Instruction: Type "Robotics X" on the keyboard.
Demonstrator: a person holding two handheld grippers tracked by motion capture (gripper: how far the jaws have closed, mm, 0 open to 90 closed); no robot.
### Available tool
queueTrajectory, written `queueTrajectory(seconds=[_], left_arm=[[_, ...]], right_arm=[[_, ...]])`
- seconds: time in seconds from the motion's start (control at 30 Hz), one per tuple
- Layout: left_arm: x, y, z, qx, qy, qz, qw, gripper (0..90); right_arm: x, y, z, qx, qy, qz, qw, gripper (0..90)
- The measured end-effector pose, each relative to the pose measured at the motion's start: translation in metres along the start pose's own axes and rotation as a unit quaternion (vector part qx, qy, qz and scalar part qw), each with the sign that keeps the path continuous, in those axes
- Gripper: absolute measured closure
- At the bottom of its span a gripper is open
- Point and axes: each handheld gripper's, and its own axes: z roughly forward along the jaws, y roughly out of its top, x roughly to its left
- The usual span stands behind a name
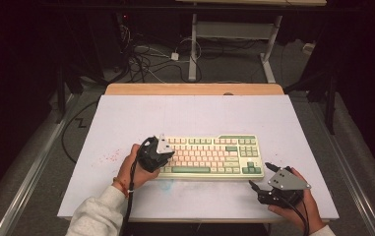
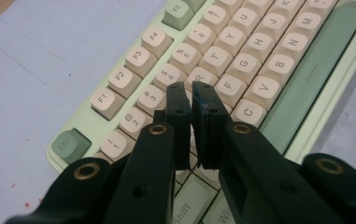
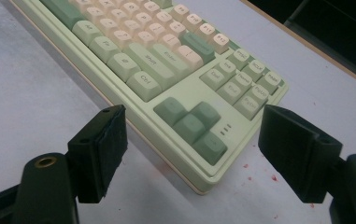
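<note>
Black jaws of the left gripper (image 2: 190, 93) rise closest to the lens in the left gripper view, drawn almost together with only a thin slit between them and nothing caught there; the claw is clenched and empty. Its tips hang over the left half of the keyboard (image 2: 306, 88), above the letter rows near the D and F keys; contact with a keycap cannot be confirmed. From the high view, this gripper (image 1: 168, 152) sits over the keyboard's left end, held by the person's left hand (image 1: 132, 169). Keyboard (image 1: 209, 156), pale green with cream and green keys, lies flat near the middle of the white table surface (image 1: 126, 118). Right gripper (image 3: 192, 154) is released: jaws stand wide apart, framing the keyboard's near right corner (image 3: 199, 135) and arrow keys (image 3: 192, 125) without touching. It (image 1: 259, 178) rests low just off that corner, held by the right hand (image 1: 298, 206).
</note>
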Motion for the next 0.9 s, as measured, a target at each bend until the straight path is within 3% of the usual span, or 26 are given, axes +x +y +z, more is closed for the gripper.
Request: queueTrajectory(seconds=[0.9], left_arm=[[-0.005, 0.0, -0.011, -0.011, -0.003, 0.018, 0.9998, 81.9]], right_arm=[[0.001, 0.001, 0.001, 0.001, 0.006, -0.002, 1.0, 24.3]])
